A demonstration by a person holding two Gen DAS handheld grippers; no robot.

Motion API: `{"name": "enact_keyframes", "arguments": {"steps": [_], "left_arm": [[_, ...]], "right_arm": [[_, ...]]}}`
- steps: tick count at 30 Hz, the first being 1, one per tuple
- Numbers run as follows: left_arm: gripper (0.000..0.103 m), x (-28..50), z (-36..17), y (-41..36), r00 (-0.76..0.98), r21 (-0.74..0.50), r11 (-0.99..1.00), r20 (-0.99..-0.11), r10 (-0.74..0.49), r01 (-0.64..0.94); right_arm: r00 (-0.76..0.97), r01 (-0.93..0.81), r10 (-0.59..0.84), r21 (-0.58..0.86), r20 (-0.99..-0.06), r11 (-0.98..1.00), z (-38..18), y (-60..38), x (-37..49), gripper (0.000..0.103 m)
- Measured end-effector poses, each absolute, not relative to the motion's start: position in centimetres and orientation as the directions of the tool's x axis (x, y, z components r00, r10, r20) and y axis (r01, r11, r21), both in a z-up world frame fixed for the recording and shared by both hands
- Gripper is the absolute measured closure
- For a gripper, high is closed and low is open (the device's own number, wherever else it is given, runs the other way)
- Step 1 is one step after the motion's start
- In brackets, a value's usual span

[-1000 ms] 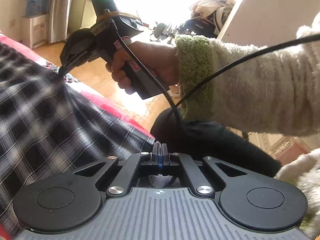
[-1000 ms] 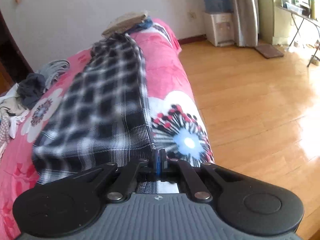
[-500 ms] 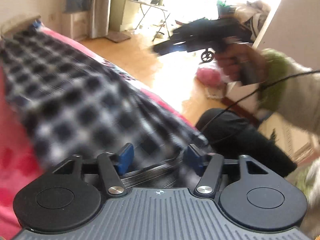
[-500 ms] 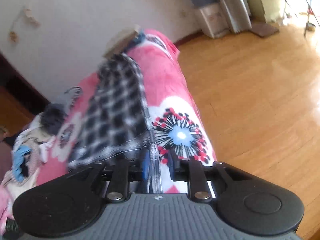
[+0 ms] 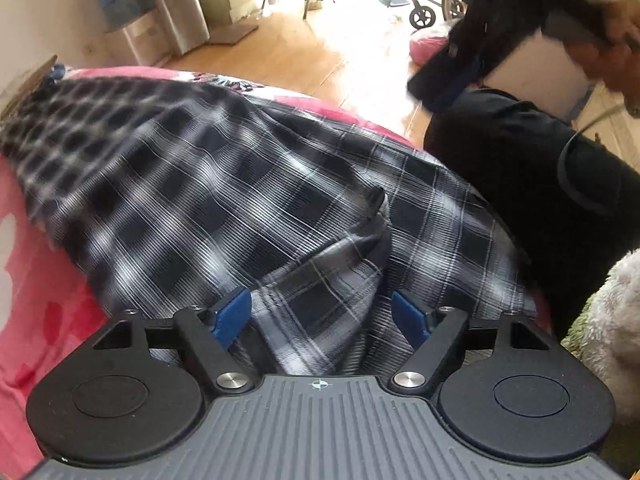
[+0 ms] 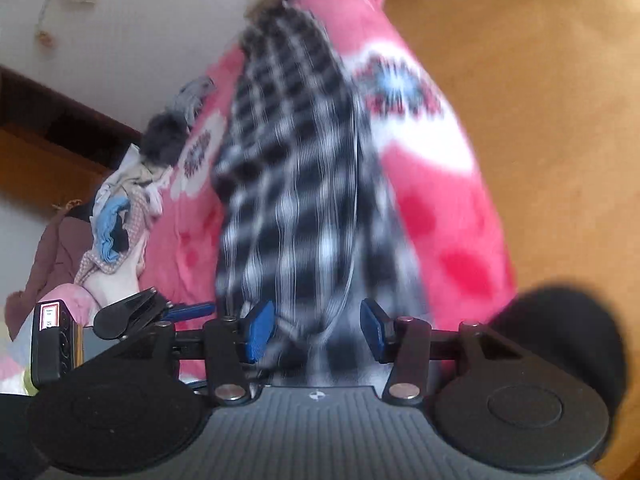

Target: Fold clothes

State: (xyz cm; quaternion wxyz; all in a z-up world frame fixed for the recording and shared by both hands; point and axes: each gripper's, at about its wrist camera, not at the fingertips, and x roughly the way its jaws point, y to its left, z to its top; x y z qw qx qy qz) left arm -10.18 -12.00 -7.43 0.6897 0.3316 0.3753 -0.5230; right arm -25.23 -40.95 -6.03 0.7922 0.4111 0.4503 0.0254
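A black-and-white plaid garment [image 5: 224,184] lies stretched along the pink floral bed [image 5: 44,292]. My left gripper [image 5: 320,316] hangs just over its near folded edge. Its jaws are opening, and the blue pads [image 5: 230,314] stand wide on either side of the cloth without pressing it. My right gripper [image 6: 316,328] is also opening over the garment [image 6: 296,184], which is blurred, and its pads are clear of the fabric. From the left wrist view the right gripper [image 5: 448,76] shows blurred at the upper right. The left gripper [image 6: 172,308] shows at the lower left of the right wrist view.
A heap of mixed clothes [image 6: 116,216] sits at the bed's far left side by the wall. Wooden floor [image 6: 540,100] runs along the bed's right edge. A person's dark trousers [image 5: 540,184] and fleecy sleeve [image 5: 616,312] are close on the right.
Both grippers were shut on the plaid cloth and have opened, letting it go. The right gripper has swung off to the upper right. The garment now rests on the bed.
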Motion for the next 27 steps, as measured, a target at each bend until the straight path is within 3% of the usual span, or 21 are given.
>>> {"name": "enact_keyframes", "arguments": {"steps": [5, 8, 11, 18, 21, 23, 27], "left_arm": [[0.025, -8.8, -7.0, -10.8, 0.133, -0.017, 0.292, -0.864, -0.486, 0.956], [0.033, -7.9, -7.6, -10.7, 0.100, -0.093, 0.358, -0.869, -0.485, 0.929], [0.041, -6.6, -8.2, -10.0, 0.053, -0.174, 0.406, -0.870, -0.490, 0.897], [0.042, -5.9, -8.7, -8.5, 0.037, -0.213, 0.438, -0.868, -0.496, 0.874], [0.042, -5.3, -9.2, -8.5, 0.028, -0.249, 0.471, -0.862, -0.506, 0.846], [0.050, -4.8, -9.6, -8.6, 0.008, -0.286, 0.485, -0.855, -0.518, 0.827], [0.056, -4.5, -10.1, -9.1, -0.003, -0.310, 0.493, -0.848, -0.530, 0.813]], "right_arm": [[0.571, 0.390, 0.429, 0.691, -0.700, 0.609, -9.2, -38.6, -24.8, 0.052], [0.571, 0.428, 0.432, 0.702, -0.698, 0.569, -10.4, -38.4, -24.7, 0.056], [0.599, 0.321, 0.376, 0.642, -0.707, 0.696, -8.8, -37.1, -24.0, 0.056], [0.529, 0.045, 0.358, 0.447, -0.770, 0.893, -7.3, -33.0, -19.7, 0.056], [0.508, 0.069, 0.371, 0.466, -0.777, 0.882, -7.8, -33.1, -19.4, 0.056], [0.511, 0.107, 0.366, 0.480, -0.778, 0.871, -8.1, -33.4, -19.6, 0.056], [0.526, 0.241, 0.330, 0.509, -0.784, 0.826, -8.6, -35.5, -20.2, 0.056]]}}
